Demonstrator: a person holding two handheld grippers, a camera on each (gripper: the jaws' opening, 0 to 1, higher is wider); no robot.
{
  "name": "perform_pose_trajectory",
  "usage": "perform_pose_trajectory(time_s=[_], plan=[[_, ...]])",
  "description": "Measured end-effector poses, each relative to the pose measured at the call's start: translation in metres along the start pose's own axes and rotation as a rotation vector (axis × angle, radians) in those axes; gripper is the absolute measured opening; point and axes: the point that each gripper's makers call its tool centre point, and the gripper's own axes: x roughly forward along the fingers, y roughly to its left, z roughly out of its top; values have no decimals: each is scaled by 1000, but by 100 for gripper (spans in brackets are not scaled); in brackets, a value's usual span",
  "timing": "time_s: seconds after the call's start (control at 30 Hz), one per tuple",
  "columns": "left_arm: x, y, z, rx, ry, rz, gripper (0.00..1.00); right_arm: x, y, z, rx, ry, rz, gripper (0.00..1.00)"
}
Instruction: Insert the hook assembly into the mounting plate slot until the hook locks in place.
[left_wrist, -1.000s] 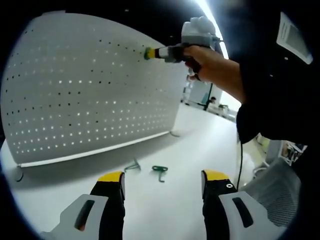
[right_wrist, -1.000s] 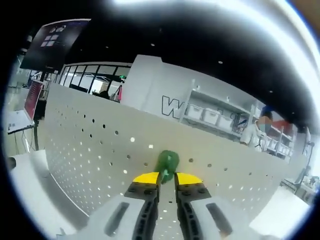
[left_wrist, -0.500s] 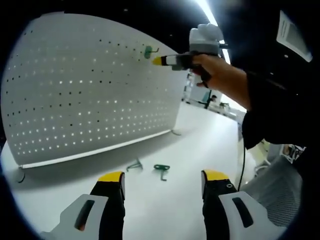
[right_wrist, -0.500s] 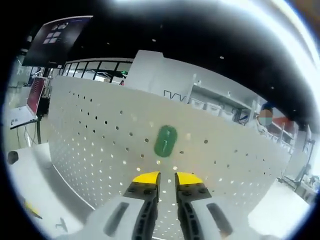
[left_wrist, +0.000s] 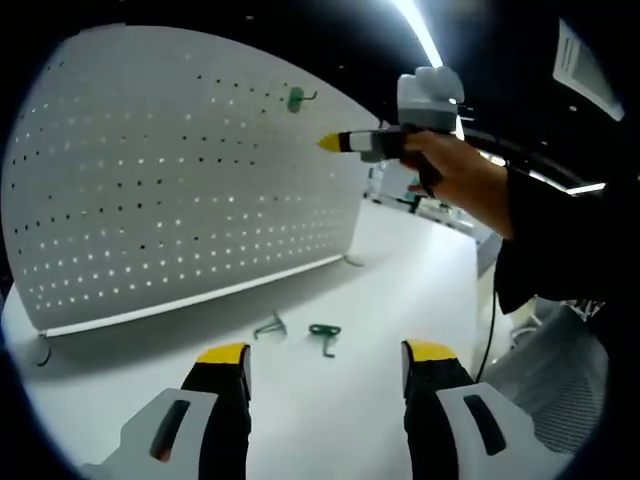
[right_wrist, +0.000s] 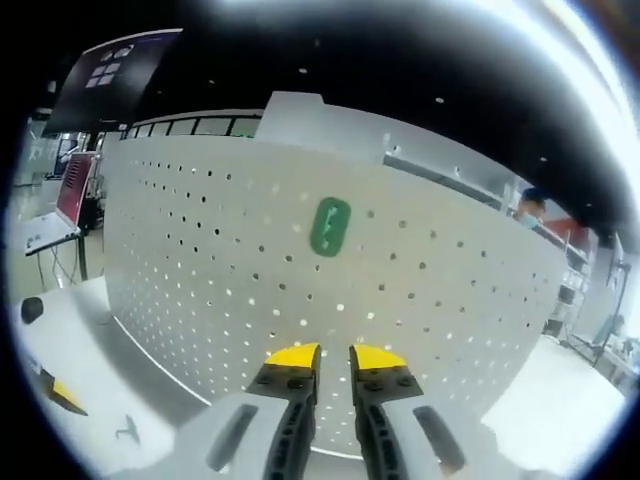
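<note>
Pegboard (left_wrist: 190, 170) stands upright on the white worktop (left_wrist: 340, 390) and serves as the mounting plate. One green hook (left_wrist: 296, 98) sits in the holes near the upper edge of the pegboard, its metal prong pointing away from the board. In the right gripper view the same green hook (right_wrist: 329, 226) shows as an oval plate flat against the pegboard (right_wrist: 220, 280), above the right tool (right_wrist: 333, 356), whose yellow-tipped jaws are almost together with only a thin gap and nothing between them. In the left gripper view this right tool (left_wrist: 330, 143) is just off the pegboard, below the hook and apart from it, held by a person's hand (left_wrist: 465, 180). The left tool (left_wrist: 325, 352) has its jaws wide apart and empty. In front of the pegboard's lower edge, a second green hook (left_wrist: 324, 335) and a grey hook (left_wrist: 268, 327) lie on the worktop near each other.
</note>
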Motion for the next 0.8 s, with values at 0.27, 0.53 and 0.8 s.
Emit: perform_pose_trajectory(time_s=[0.27,0.53,0.8], plan=[[0,2,1,1,-2,5,62,-15,8,-8,5,-3,17,10],[-2,4,1,1,-5,12,61,-28,17,-25,18,21,40,10],[-2,9,1,2,-4,22,60,-45,31,-42,37,47,80,11]])
